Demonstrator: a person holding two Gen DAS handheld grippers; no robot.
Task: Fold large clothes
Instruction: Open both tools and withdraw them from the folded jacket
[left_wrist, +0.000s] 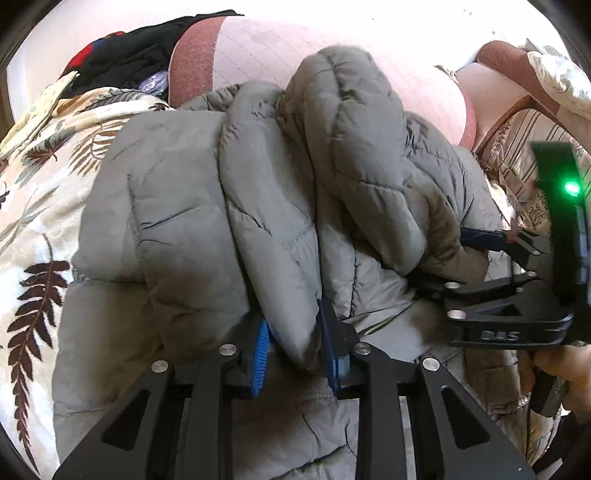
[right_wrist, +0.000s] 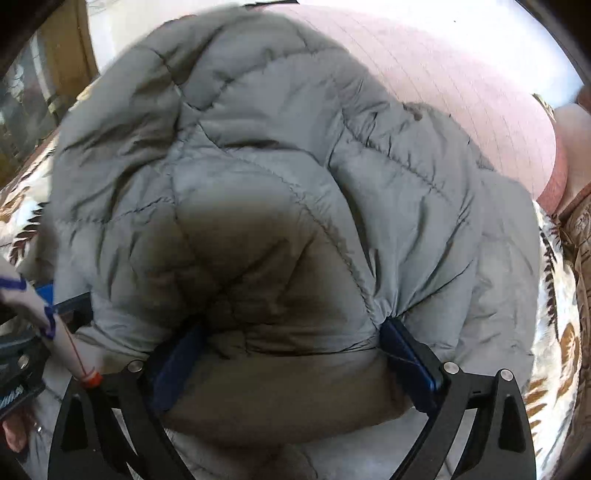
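A bed carries everything; it is covered with a cream blanket (left_wrist: 40, 206) printed with brown fern leaves. On this blanket lies a grey quilted jacket (left_wrist: 177, 206), bunched into thick folds. At the far edge a pile of dark clothes (left_wrist: 129, 59) rests beside a pinkish pillow (left_wrist: 258, 48).

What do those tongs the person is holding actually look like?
Each pair of tongs is a black frame of cut-out struts joined by round silver bolts, ending in two blue pads. The left tongs have ribbed pads. The right tongs carry raised lettering, a black upright part and a green light. The hand behind wears a ring.
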